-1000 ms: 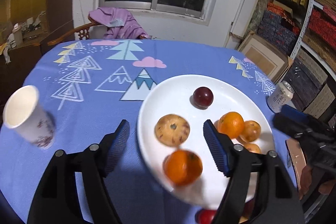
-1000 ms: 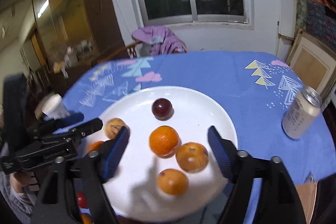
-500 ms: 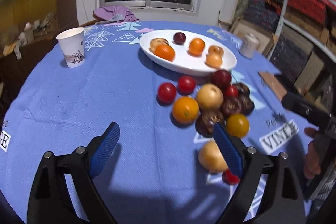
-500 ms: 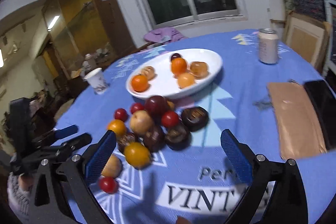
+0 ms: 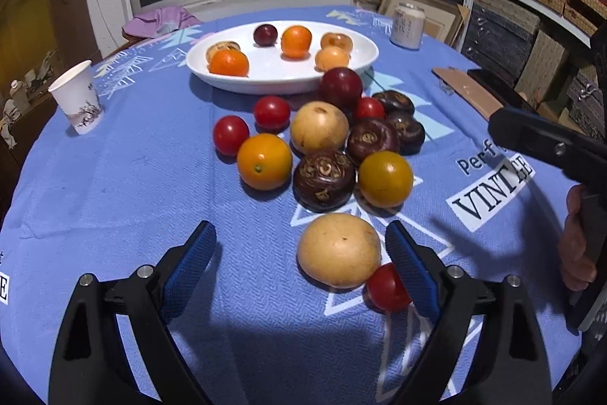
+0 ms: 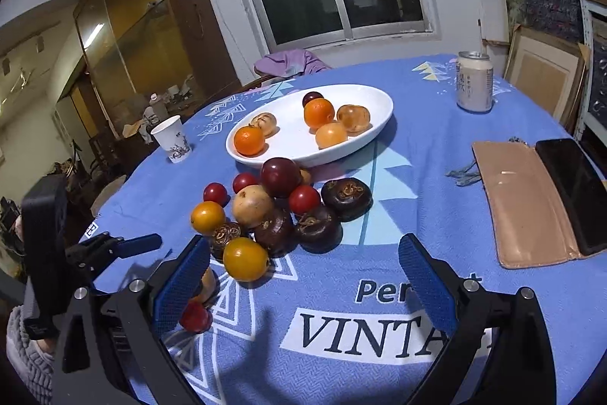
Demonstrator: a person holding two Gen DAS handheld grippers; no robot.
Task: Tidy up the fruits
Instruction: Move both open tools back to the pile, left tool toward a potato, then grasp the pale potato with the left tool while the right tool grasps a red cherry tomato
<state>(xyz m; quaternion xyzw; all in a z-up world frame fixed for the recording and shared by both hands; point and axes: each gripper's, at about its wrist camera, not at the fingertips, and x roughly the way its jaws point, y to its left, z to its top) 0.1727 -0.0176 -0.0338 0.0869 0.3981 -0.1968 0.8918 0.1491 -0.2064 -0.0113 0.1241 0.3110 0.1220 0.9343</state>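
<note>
Left wrist view: your left gripper (image 5: 299, 253) hangs empty, jaws wide, over the tan round fruit (image 5: 338, 249) nearest you, probably lined up as the next pick; a cherry tomato (image 5: 386, 287) touches it. The white plate (image 5: 273, 78) holds six fruits with open room in the middle.

Right wrist view: your right gripper (image 6: 303, 272) is also wide and empty, aimed at bare blue tablecloth (image 6: 379, 245) just beside the yellow tomato (image 6: 245, 259). The phone case (image 6: 527, 200) lies well apart.
</note>
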